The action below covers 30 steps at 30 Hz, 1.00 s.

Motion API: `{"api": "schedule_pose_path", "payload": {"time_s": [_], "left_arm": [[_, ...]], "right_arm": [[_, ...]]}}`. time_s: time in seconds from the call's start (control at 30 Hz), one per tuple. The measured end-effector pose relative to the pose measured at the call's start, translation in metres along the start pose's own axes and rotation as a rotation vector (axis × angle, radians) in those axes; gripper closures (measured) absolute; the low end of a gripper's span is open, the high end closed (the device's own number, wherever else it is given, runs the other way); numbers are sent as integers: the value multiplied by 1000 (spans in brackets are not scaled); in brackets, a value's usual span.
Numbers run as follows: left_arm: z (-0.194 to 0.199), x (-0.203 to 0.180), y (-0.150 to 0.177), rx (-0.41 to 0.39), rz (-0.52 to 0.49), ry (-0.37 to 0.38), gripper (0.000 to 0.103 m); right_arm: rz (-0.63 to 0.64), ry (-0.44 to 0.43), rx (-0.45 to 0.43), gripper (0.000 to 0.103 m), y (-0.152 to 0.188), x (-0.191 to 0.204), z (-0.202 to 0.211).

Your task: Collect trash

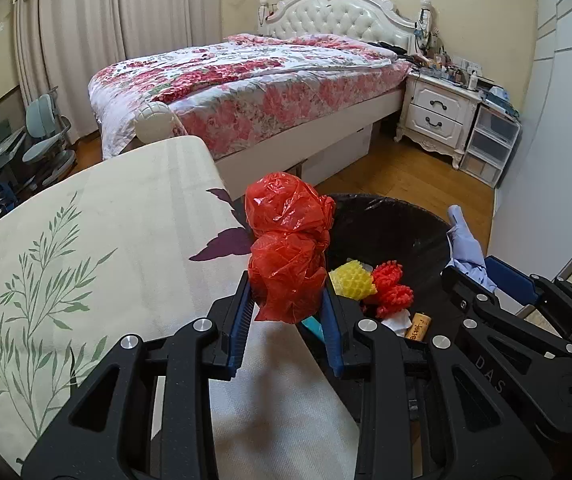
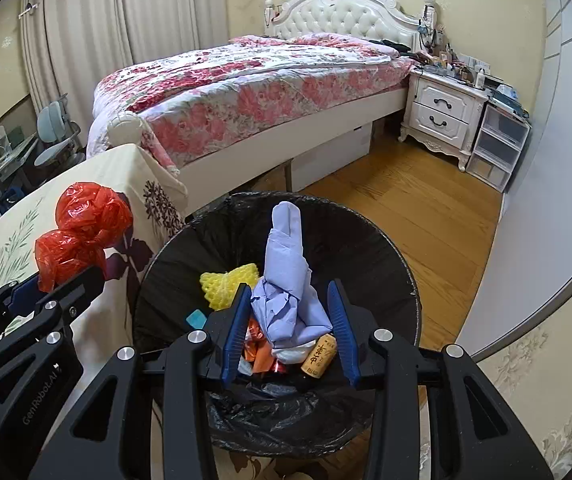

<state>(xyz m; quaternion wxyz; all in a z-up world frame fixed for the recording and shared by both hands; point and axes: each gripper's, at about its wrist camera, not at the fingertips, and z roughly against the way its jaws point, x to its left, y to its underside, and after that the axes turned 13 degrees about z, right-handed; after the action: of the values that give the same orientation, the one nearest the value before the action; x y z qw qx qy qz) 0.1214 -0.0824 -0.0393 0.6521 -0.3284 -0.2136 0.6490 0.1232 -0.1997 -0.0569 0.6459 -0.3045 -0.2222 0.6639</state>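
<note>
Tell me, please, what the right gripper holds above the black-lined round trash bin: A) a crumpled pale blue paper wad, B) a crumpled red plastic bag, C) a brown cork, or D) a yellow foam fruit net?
A: in the right wrist view the crumpled pale blue paper wad sits clamped in the right gripper over the black-lined round trash bin, while the left gripper grips the crumpled red plastic bag.

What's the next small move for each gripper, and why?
Probably open the right gripper first: its blue paper wad hangs over the bin. The left gripper, clamping the red plastic bag, looks short of the rim and should slide over first.
</note>
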Motion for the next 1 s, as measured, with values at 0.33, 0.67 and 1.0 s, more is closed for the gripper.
{"api": "schedule_pose_path", "payload": {"time_s": [0.33,0.67,1.0], "left_arm": [[-6,-11,-1,8,-22,3,51],[6,0,3,-14,1,-23,25],[29,22,16,-17,39,-69,18]], "right_arm": [[-32,14,11,58,1,-14,-7],[-40,63,-15,39,4,-19,7],[9,72,-27,28,16,-1,26]]}}
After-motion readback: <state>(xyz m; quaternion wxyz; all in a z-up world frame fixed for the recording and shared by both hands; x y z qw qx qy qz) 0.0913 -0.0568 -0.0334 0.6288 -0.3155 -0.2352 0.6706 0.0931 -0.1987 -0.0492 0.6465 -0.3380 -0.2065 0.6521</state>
